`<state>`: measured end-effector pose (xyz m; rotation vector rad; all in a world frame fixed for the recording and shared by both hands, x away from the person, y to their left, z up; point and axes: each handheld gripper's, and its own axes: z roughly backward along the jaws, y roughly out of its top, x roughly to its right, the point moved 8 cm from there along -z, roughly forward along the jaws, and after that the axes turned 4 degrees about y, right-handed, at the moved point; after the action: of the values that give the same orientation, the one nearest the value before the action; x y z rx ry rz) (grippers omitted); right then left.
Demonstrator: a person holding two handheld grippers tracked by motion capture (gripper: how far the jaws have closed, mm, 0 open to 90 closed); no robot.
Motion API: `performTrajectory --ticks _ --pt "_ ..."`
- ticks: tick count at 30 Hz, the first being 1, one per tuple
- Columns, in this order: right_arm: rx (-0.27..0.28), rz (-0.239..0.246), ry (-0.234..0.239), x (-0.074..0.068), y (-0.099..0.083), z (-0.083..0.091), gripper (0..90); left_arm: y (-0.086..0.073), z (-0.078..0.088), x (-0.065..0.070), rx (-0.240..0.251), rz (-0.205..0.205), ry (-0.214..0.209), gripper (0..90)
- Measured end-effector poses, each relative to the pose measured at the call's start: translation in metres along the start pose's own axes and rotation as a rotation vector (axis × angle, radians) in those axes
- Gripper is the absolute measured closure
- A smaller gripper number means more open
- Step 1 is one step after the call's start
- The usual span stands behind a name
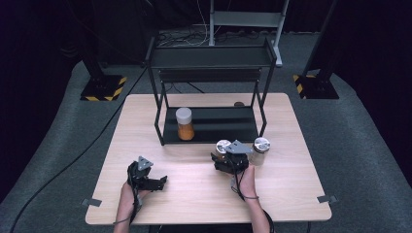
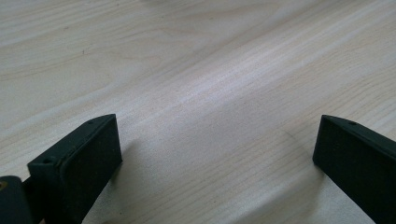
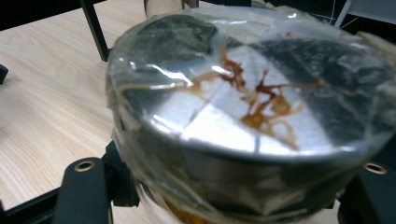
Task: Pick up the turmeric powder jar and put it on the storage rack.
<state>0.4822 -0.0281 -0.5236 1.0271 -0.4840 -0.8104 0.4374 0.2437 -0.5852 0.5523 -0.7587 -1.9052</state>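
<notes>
A jar with a silver lid (image 3: 243, 107), wrapped in clear film with brown smears on top, stands between the jaws of my right gripper (image 3: 229, 186), which is shut on its sides. In the high view this jar (image 1: 222, 145) sits on the wooden table (image 1: 194, 194) just in front of the rack, with the right gripper (image 1: 224, 158) behind it. My left gripper (image 1: 161, 181) rests low at the table's front left. Its jaws are wide apart over bare wood, and the left gripper (image 2: 215, 140) holds nothing.
A black two-level rack (image 1: 209, 63) stands at the back of the table, with a white-lidded jar of orange contents (image 1: 184, 124) on its lower shelf. A second silver-lidded jar (image 1: 261, 145) stands just right of the gripped one.
</notes>
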Motion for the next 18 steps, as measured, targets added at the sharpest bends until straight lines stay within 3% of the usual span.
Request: performTrajectory --ticks 18 --pt "-0.001 -0.011 -0.011 0.0056 0.0033 -0.0058 30.7 0.0000 0.0000 0.0001 0.000 0.001 0.000 0.7"
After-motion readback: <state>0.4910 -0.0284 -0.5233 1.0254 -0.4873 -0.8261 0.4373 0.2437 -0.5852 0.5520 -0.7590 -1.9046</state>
